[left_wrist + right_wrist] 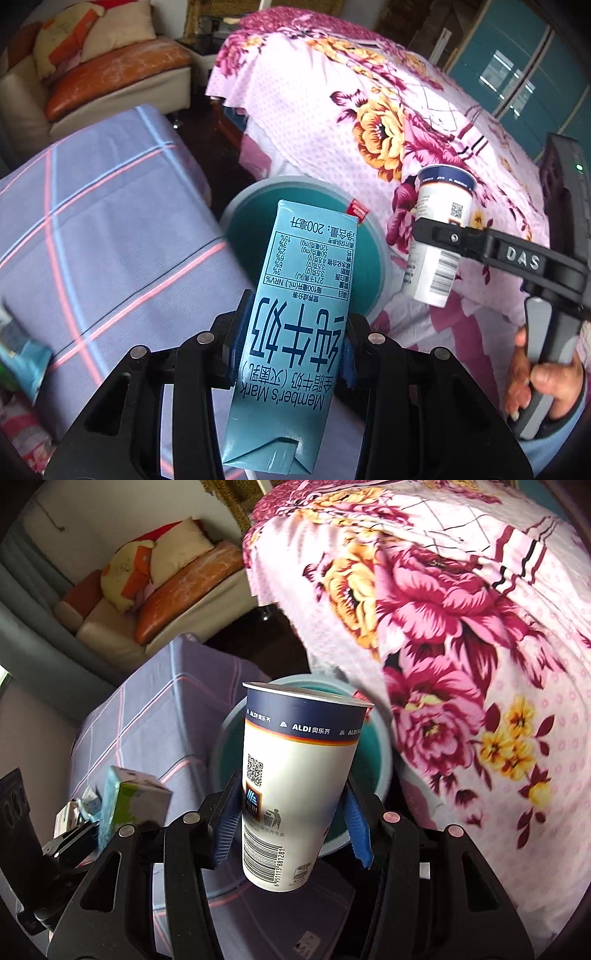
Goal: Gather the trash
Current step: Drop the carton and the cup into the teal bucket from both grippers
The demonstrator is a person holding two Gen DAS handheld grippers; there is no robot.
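Left wrist view showed the left gripper (291, 354) clamped on a pale blue milk carton (295, 325), its blue pads pressed to the carton's two sides, the carton standing roughly along the fingers; beyond it sat a teal bin (258, 210) on the floor, in the gap between a purple checked cover (103, 221) and a pink floral bedspread (388, 110); at the right of that view the right gripper (443, 236) carried a white paper cup (439, 236), with the person's hand (543, 376) around its handle. Right wrist view gave the same cup (295, 786) held mouth-up between the blue pads of the right gripper (291, 819), jaws closed on its lower half, the bin (376, 746) directly behind it.

Both pieces of trash looked ready to drop, so the step in hand seemed to be the carry to the bin; done well, each gripper would be brought fully over the opening before letting go, one after the other so the two tools did not collide, and the cup tipped only once past the rim in case liquid remained.

As for contents, what showed of the bin's teal inside looked bare, though carton and cup hid much of it; the cup's interior could not be seen; a red tag (357, 210) sat at the bin's rim.
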